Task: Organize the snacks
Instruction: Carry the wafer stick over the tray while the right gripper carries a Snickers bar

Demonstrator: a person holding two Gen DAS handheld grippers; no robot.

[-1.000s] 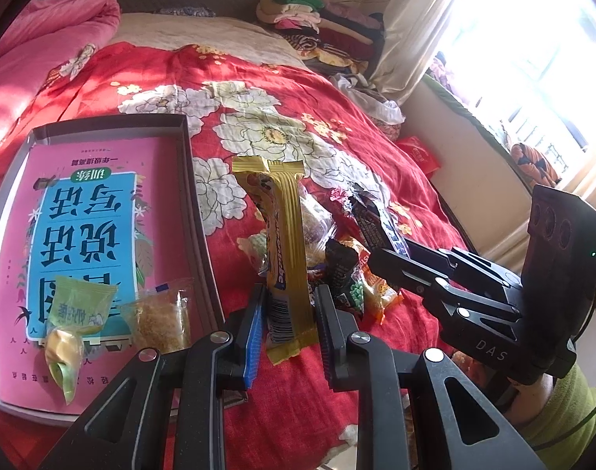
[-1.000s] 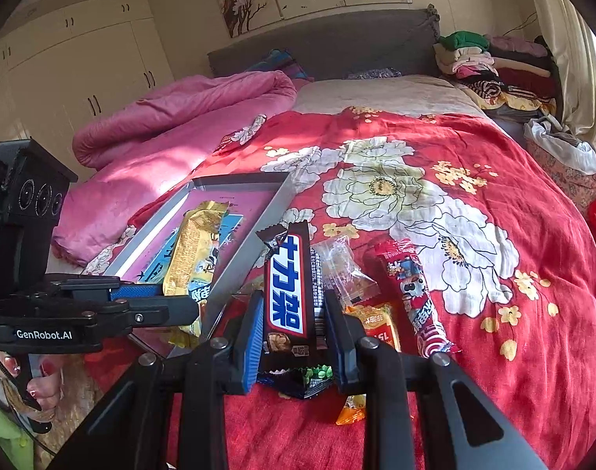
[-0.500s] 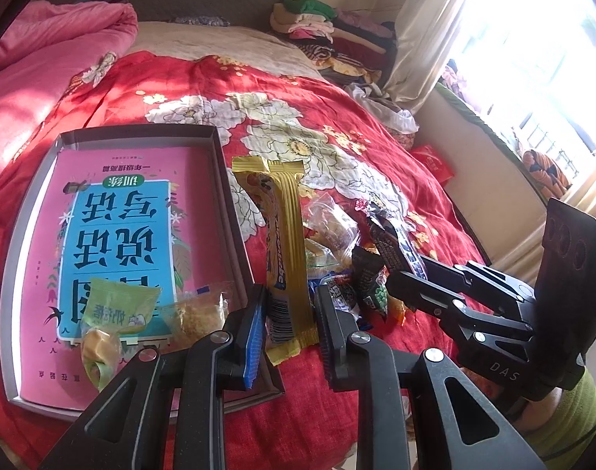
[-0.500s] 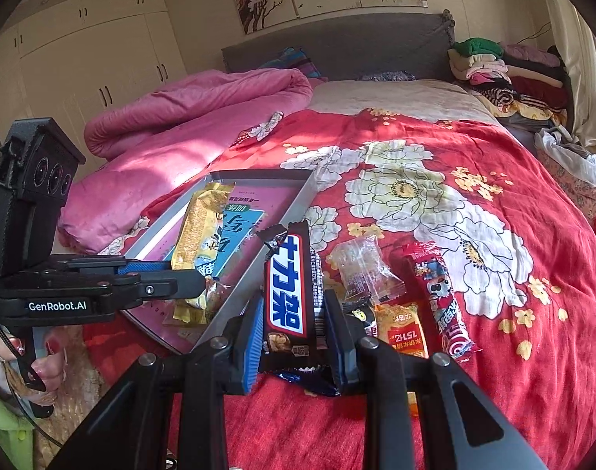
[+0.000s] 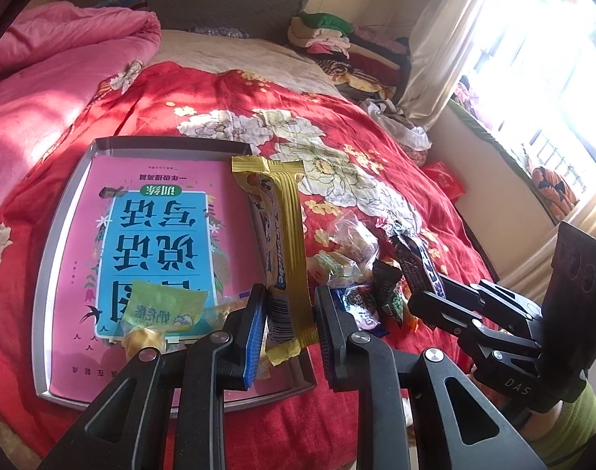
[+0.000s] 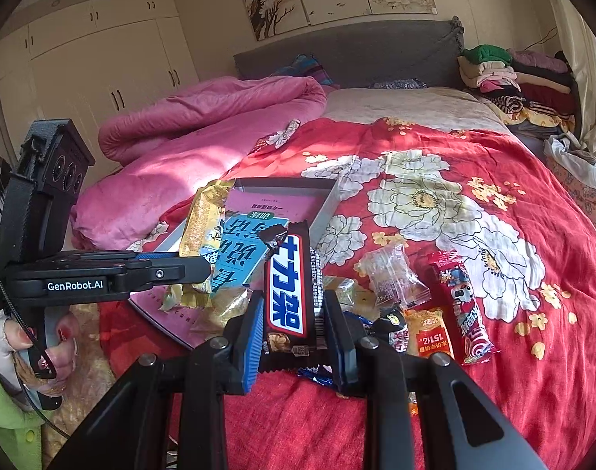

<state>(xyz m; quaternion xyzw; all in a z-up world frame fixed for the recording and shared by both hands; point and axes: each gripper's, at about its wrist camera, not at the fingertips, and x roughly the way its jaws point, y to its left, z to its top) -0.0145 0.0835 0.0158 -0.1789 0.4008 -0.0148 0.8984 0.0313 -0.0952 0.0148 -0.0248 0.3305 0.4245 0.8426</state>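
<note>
My left gripper (image 5: 288,313) is shut on a long yellow snack bar (image 5: 284,243) and holds it upright above the right edge of the grey tray (image 5: 47,274). The tray holds a pink and blue book (image 5: 160,243), a green wrapped snack (image 5: 164,307) and a small yellow one (image 5: 143,342). My right gripper (image 6: 292,323) is shut on a dark chocolate bar (image 6: 288,286) above the loose snack pile (image 6: 411,305) on the red floral blanket. The right gripper also shows in the left wrist view (image 5: 427,293); the left one shows in the right wrist view (image 6: 203,270).
A red striped snack (image 6: 462,309), an orange packet (image 6: 431,333) and a clear packet (image 6: 392,274) lie right of the tray. A pink duvet (image 6: 203,125) lies at the left, folded clothes (image 6: 513,78) at the headboard, a window wall beyond the bed's right edge.
Both grippers have risen and pulled back from the bed with their bars still held. The tray and the snack pile now sit farther off in both views.
</note>
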